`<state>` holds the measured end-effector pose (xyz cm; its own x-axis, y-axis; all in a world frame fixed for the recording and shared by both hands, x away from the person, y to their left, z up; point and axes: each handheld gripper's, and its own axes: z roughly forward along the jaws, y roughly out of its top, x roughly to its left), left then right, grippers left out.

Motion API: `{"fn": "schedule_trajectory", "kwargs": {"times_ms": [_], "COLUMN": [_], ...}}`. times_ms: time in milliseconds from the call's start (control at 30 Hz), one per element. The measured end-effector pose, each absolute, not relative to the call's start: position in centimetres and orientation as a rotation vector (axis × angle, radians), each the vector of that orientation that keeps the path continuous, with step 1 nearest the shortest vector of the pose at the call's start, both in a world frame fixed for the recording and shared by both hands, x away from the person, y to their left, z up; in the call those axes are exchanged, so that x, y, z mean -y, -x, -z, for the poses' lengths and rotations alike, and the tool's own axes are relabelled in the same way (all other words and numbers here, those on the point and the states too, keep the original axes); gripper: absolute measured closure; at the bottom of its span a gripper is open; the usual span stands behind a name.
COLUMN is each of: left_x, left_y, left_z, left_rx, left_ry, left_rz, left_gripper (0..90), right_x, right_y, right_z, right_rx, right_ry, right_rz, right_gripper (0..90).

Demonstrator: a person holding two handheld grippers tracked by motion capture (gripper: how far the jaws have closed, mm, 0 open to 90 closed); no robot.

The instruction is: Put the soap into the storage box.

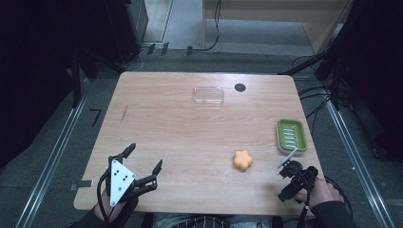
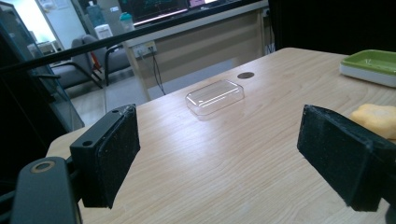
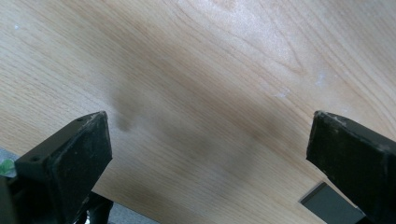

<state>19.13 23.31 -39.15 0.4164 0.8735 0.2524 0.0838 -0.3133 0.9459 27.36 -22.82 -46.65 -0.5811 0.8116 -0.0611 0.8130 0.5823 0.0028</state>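
The right gripper (image 1: 291, 167) sits at the table's (image 1: 180, 137) near right corner. From above it's a dark tangle that's hard to read, but its own view shows jaws spread wide over bare wood. The left gripper (image 1: 144, 158) by the near left edge is spread too, holding nothing. An orange sponge (image 1: 242, 160) lies between them, nearer the right one. The green dish (image 1: 292, 135) hugs the right edge, the clear box (image 1: 208, 95) sits far back, and the middle is open.

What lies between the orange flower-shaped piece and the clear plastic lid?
Nothing: in the high view, bare table separates the orange flower-shaped piece from the clear plastic lid.
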Motion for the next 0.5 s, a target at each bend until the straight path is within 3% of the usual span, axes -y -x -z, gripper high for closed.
{"fn": "schedule_trajectory", "kwargs": {"times_ms": [500], "left_x": [-23.30], "left_y": [-19.26], "left_z": [39.17], "left_rx": [-0.843], "left_ry": [-1.704], "left_rz": [-1.018], "left_gripper": [13.5], "right_x": [21.92], "right_y": [-27.54], "right_z": [46.23], "right_rx": [-2.732], "right_ry": [-1.347], "right_rz": [0.038], "right_gripper": [0.1]}}
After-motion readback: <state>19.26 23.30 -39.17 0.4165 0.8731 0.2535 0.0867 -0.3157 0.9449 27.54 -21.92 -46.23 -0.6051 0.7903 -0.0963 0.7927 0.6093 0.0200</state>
